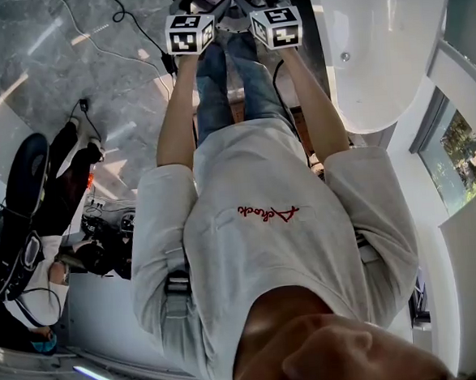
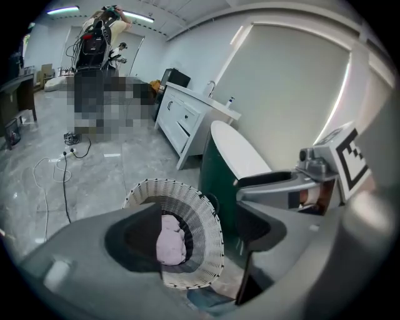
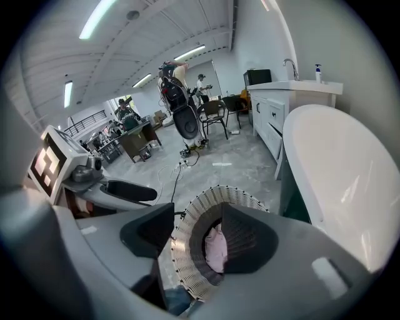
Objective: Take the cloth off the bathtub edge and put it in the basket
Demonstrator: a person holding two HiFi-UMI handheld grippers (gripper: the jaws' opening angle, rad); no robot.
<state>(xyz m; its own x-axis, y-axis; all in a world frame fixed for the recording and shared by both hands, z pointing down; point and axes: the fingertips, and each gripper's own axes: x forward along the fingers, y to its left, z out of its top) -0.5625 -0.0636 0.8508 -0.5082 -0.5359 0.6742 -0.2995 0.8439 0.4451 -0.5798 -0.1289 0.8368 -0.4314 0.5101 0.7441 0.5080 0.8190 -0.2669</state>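
Pink cloth (image 2: pixel 170 240) was found lying inside the white woven basket (image 2: pixel 156 185), just beside the bathtub (image 2: pixel 240 156). Left gripper (image 2: pixel 200 215) and right gripper (image 3: pixel 197 219) were held above it, jaws apart, nothing gripped.

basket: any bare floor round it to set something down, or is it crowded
Bare floor lies left of the basket, out to the cable, and beyond it toward the cabinet. The right side is crowded: the tub stands close there. The cloth lies inside the basket.
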